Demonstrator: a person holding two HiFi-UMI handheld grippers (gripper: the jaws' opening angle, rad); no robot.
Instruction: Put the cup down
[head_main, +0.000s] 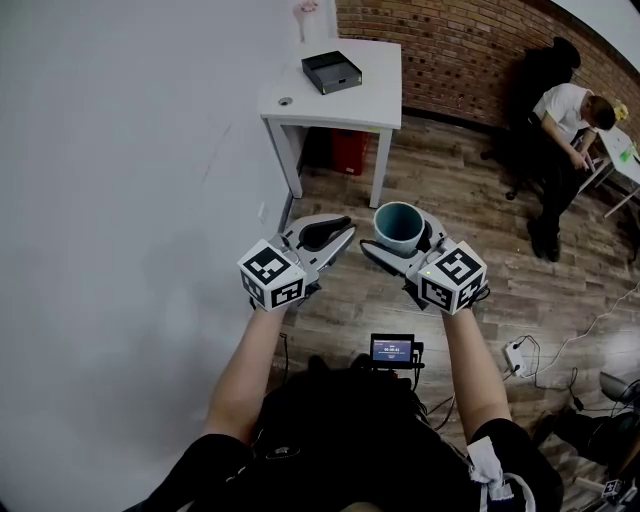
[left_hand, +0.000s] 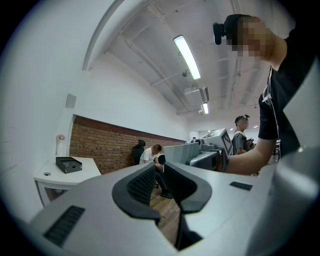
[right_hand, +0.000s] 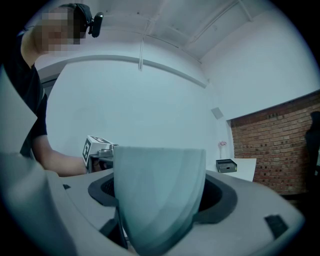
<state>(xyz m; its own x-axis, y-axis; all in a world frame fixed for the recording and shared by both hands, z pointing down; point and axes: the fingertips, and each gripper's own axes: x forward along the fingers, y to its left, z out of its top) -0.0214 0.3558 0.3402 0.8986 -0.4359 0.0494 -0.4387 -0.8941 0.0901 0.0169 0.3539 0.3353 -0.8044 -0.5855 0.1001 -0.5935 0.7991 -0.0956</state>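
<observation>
1. Holding the cup (head_main: 399, 222) upright with its mouth up, the right gripper (head_main: 402, 240) has its fingers (right_hand: 220, 197) clamped on the cup's wall from both sides. In the right gripper view the teal wall fills the whole gap between them.
2. The cup hangs over the wooden floor (head_main: 470, 200) and rests on nothing, well short of the white worktop (head_main: 385, 95).
3. The coming move turns on one relation. The worktop lies ahead of the fingertips, roughly along the line the fingers point, and its near edge is the closest part. Its near right corner sits nearest the right hand.
4. On the worktop, a black tray (head_main: 332, 71) sits toward the far edge and a small round thing (head_main: 286, 101) lies by the left edge. The strip along the near and right edges looks bare, so it is the likeliest spot for the cup.
5. The left gripper (head_main: 322, 236) floats just beside the right one. Its fingers are drawn together with only a sliver between them and nothing held. It is about as near the worktop, but the right hand has the cup.
6. The cup's axis is vertical, so the move probably calls for a level carry forward, a flat landing of the base, then parting the fingers. No view shows whether the base would clear the near edge, and that is the risk.
</observation>
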